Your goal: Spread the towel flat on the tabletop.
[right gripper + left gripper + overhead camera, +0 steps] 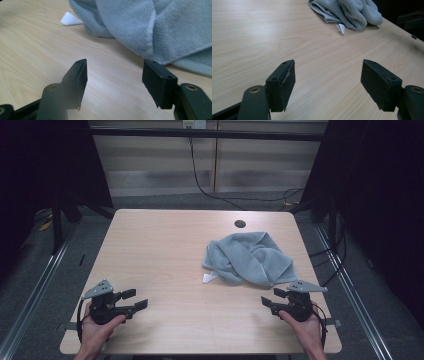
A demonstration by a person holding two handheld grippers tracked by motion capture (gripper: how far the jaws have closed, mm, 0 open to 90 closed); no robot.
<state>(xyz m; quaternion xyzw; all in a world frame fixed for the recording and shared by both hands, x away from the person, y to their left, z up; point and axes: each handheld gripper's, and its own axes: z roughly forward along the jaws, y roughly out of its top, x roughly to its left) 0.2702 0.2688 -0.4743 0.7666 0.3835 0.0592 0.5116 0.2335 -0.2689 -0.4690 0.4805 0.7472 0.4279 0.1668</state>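
Observation:
A crumpled grey towel (248, 258) lies on the right half of the wooden table (165, 250), with a white label (209, 278) sticking out at its near left edge. My left gripper (135, 299) rests near the table's front left corner, open and empty, its jaws pointing right. My right gripper (273, 298) rests near the front right, open and empty, just in front of the towel. In the left gripper view the towel (348, 11) lies far ahead of the gripper (328, 80). The right gripper view has the towel (160, 27) close beyond the gripper (115, 80), and the label (70, 20).
A round cable hole (240, 224) sits near the table's far edge. A black cable (200, 180) hangs behind the table. Dark frame posts stand left and right of the table, above grey floor.

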